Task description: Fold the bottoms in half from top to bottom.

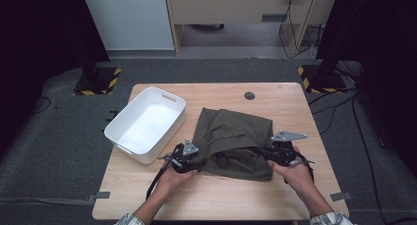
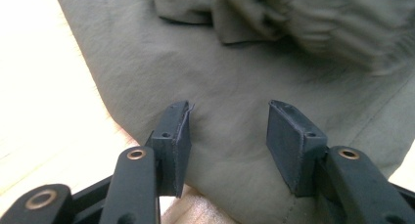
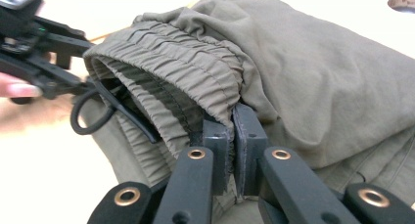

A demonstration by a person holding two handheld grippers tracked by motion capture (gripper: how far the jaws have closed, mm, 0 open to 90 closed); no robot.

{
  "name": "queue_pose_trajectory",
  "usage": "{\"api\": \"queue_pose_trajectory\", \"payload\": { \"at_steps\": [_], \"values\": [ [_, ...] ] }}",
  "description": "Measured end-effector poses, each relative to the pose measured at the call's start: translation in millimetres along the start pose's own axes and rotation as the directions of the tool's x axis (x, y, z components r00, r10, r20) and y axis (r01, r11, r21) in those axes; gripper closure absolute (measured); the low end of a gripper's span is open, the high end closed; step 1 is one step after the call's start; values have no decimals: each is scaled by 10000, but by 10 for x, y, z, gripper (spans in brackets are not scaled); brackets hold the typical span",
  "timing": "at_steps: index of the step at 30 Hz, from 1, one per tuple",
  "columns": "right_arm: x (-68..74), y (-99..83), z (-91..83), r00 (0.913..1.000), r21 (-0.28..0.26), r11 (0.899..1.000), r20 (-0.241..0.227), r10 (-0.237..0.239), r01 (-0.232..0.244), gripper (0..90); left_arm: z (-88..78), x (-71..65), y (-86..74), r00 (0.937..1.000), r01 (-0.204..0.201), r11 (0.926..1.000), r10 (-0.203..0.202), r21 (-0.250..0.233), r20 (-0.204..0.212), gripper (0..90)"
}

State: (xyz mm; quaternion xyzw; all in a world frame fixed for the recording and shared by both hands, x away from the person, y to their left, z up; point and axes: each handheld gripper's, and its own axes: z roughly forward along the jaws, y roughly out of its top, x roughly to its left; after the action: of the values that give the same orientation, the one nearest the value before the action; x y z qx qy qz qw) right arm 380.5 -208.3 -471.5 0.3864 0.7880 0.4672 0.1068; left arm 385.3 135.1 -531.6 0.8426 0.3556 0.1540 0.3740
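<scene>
An olive-green garment (image 1: 236, 136) with an elastic waistband (image 3: 171, 53) lies folded on the wooden table (image 1: 221, 195). My right gripper (image 1: 269, 154) is at the garment's near right corner. In the right gripper view its jaws (image 3: 232, 119) are shut on the gathered waistband edge, and a black drawstring (image 3: 93, 111) loops out of the opening. My left gripper (image 1: 194, 161) is at the garment's near left edge. Its jaws (image 2: 227, 119) stand open just over the smooth cloth (image 2: 220, 62), with nothing pinched between the pads. That left gripper (image 3: 34, 38) also appears at the far left of the right gripper view.
A white plastic bin (image 1: 169, 95) sits on the table's left side, close to the garment. A dark round grommet (image 1: 250, 95) is set in the table's far edge. Bare wood lies in front of the garment, toward the person.
</scene>
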Motion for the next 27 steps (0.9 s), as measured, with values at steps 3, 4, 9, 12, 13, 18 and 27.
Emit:
{"api": "queue_pose_trajectory", "payload": {
  "at_steps": [3, 4, 9, 12, 13, 18, 27],
  "values": [
    [12, -19, -74, 10000, -155, 9999, 15, -69, 69, 859, 9, -2, 5, 9999, 96, 9999, -96, -48, -34, 501],
    [15, -36, -73, 9999, -158, 9998, 81, -141, 142, 855, 12, -7, 10, 9999, 122, 9999, -122, -39, -50, 496],
    [41, -192, 113, 9986, -43, 9995, 432, -299, 301, 827, -94, -9, 87, 9999, 69, 9988, -74, -492, -117, 493],
    [55, -285, 223, 9960, 286, 9978, 635, -623, 606, 775, -195, -9, 151, 9998, 188, 9937, -186, -1107, 27, 497],
    [57, -303, 241, 9951, 365, 9969, 679, -715, 691, 762, -218, -15, 175, 9999, 131, 9925, -119, -1215, 102, 496],
    [52, -340, 228, 9948, 54, 9978, 767, -664, 662, 549, -268, -66, 240, 9982, -47, 9845, 151, -1755, 582, 449],
    [156, -303, 29, 9934, -861, 9927, 849, -770, 843, 299, -199, -74, 275, 9992, -23, 9818, 100, -1900, 398, 463]
  ]
}}
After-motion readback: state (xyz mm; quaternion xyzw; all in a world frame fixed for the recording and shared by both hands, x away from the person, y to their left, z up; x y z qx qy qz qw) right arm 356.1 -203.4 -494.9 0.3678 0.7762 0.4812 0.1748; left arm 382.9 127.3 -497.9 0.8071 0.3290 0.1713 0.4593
